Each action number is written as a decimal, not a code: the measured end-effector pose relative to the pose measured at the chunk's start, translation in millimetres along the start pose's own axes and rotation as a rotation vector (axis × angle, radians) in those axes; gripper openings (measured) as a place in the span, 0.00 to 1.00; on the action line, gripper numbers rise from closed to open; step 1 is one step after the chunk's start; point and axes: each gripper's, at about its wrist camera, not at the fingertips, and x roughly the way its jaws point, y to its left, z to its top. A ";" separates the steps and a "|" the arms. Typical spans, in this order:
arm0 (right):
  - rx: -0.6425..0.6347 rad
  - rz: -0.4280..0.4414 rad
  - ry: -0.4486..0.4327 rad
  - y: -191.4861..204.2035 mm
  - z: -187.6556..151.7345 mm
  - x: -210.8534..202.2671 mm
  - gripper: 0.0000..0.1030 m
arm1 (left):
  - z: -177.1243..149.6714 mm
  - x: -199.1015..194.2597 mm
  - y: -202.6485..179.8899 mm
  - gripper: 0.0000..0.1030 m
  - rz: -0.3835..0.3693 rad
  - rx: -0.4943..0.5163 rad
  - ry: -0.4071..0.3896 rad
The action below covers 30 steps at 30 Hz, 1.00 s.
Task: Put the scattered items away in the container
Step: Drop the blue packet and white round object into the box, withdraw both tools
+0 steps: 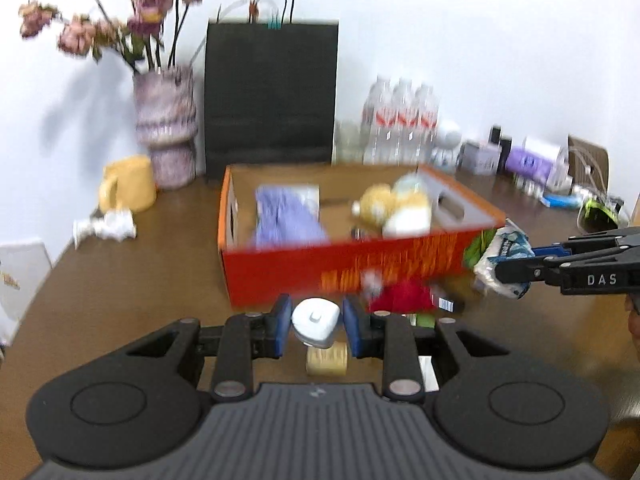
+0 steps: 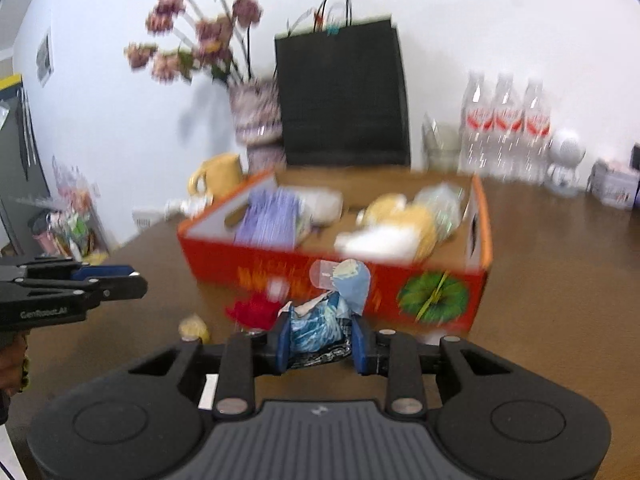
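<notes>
Brown wood table [image 1: 120, 280] w/ orange box [image 1: 340, 268]; white wall [image 1: 480, 40] behind – black bag [image 1: 270, 92]

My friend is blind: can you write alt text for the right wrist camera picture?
The right claw grips a crumpled blue-and-white plastic packet before an open orange cardboard box holding soft items on a brown wooden table. A black paper bag stands behind.

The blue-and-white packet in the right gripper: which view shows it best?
Right wrist view: the blue-and-white packet sits close between the right gripper's fingers. Left wrist view shows it small, side-on, at the frame's edge.
</notes>
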 end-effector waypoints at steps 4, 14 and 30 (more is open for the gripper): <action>-0.046 -0.034 -0.047 -7.7 36.3 1.2 0.28 | 39.9 8.0 1.1 0.28 0.014 0.020 -0.066; -0.086 -0.038 0.031 -20.2 108.9 82.6 0.28 | 105.5 102.9 8.1 0.28 0.049 -0.006 0.034; -0.074 -0.070 0.264 -3.3 90.7 204.3 0.28 | 78.6 202.8 9.5 0.28 0.150 -0.016 0.255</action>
